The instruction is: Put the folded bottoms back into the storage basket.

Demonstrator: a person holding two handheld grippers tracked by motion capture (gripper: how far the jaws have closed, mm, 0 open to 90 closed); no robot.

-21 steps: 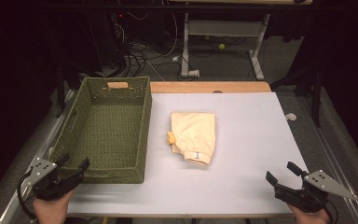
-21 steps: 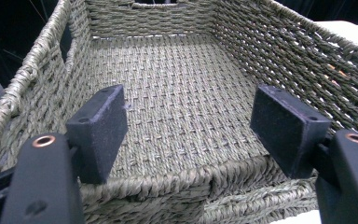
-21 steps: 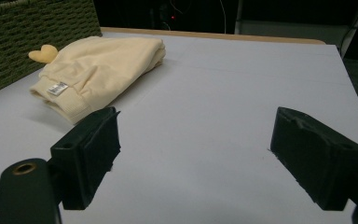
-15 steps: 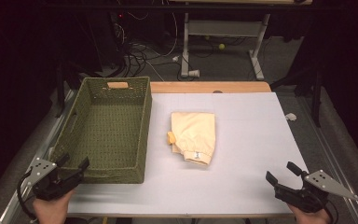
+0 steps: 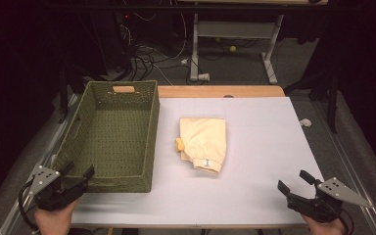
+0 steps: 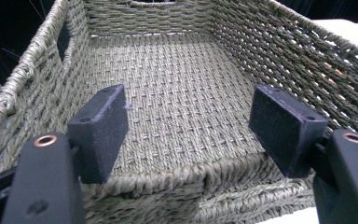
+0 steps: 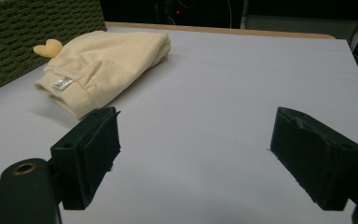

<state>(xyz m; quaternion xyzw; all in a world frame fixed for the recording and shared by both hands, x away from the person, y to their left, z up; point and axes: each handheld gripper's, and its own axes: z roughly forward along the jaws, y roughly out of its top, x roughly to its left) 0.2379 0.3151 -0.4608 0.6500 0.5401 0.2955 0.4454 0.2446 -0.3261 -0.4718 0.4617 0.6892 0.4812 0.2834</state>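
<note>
Folded cream fabric garment [image 5: 203,143] mid white table [image 5: 264,147], beside empty green woven basket [image 5: 111,134], left tool [image 5: 76,171] spread at basket's near rim, right tool [image 5: 293,182] spread, near-right corner, holding nothing

Pretty much zero change here: left gripper [image 5: 77,172] parked at near end of basket [image 5: 108,182], right gripper [image 5: 294,182] well off from folded cloth [image 5: 204,142], no visible shift in either.
</note>
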